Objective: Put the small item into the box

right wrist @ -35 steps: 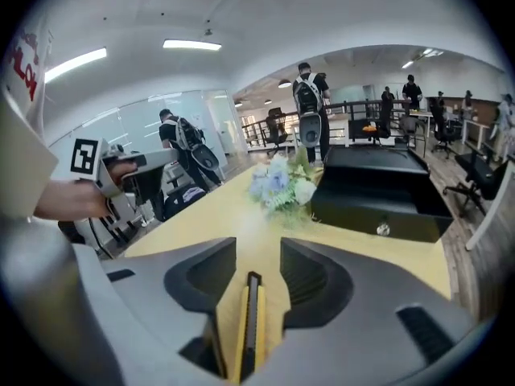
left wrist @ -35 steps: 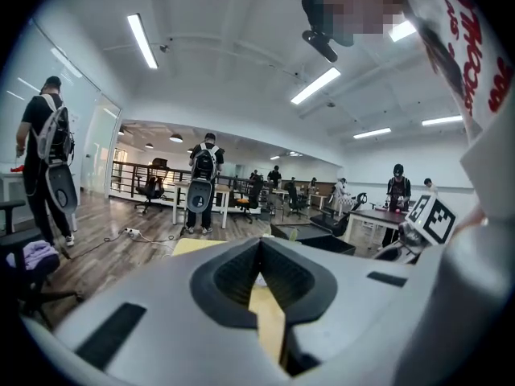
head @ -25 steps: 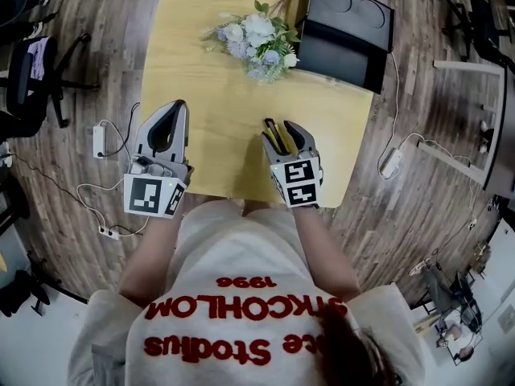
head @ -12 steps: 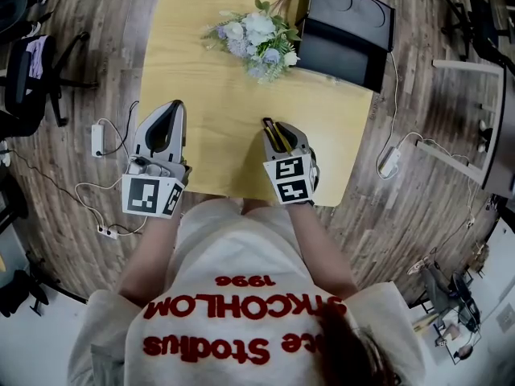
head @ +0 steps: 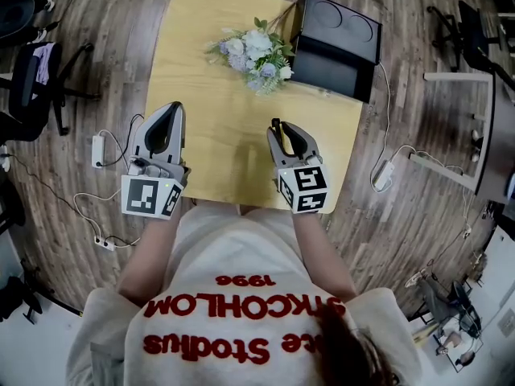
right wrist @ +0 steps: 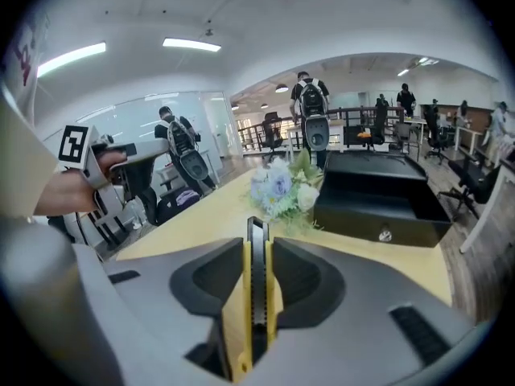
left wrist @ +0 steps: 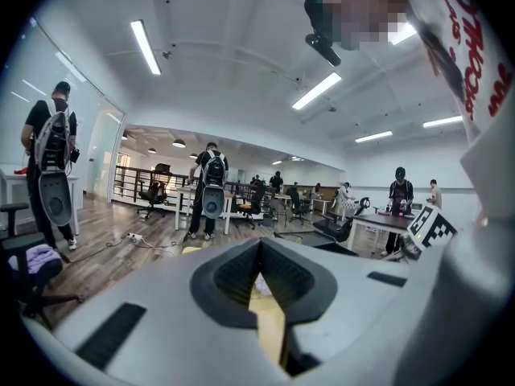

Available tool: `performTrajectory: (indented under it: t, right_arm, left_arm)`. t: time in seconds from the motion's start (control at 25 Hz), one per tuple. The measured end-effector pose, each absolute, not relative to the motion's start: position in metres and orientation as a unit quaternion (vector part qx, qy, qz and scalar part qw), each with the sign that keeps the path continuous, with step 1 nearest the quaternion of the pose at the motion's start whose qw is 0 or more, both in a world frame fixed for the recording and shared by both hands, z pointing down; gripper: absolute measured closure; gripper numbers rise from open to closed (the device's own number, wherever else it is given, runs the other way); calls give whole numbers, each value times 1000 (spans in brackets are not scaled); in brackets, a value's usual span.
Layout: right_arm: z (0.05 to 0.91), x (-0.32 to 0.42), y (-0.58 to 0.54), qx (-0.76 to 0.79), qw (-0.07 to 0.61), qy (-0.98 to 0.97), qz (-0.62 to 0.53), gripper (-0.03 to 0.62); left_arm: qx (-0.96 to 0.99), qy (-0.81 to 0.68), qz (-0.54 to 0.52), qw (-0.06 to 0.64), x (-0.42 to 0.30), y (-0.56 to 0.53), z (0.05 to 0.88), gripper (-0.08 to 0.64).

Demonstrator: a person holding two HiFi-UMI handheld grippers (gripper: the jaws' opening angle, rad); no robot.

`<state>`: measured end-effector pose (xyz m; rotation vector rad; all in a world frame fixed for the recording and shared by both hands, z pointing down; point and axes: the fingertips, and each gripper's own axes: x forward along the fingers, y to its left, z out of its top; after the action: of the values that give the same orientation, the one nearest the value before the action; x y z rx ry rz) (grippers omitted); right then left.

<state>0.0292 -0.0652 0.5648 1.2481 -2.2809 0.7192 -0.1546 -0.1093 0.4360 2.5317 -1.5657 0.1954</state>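
Note:
My right gripper (head: 278,127) is shut on a yellow-and-black utility knife (head: 276,133), held just above the near part of the yellow table (head: 209,135). Its jaws have just been closing, and the knife (right wrist: 256,284) stands on edge between the pads and pokes out past the tips of the right gripper (right wrist: 256,236). The open black box (head: 334,43) stands at the table's far right corner; in the right gripper view the box (right wrist: 378,203) lies ahead to the right. My left gripper (head: 174,107) hovers at the table's left edge, shut and empty, its tips (left wrist: 259,252) meeting.
A bunch of pale flowers (head: 256,51) lies on the table left of the box, straight ahead in the right gripper view (right wrist: 282,187). Cables and power strips (head: 98,145) lie on the wooden floor. Office chairs (head: 32,79) stand at left. Other people (left wrist: 48,163) stand far off.
The right gripper's jaws have closed on the utility knife and lifted it off the table, moving slightly away from me. The left gripper has stayed almost in place.

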Motion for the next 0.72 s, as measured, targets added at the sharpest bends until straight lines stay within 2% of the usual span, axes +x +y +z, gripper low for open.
performTrajectory:
  t: [0.32, 0.72]
  right_arm:
    - [464, 50, -94, 497, 56, -842, 203, 477]
    - [359, 78, -109, 523, -69, -839, 135, 477]
  left_arm:
    - [850, -523, 43, 52, -151, -118, 403, 554]
    - [856, -517, 8, 8, -143, -131, 352, 554]
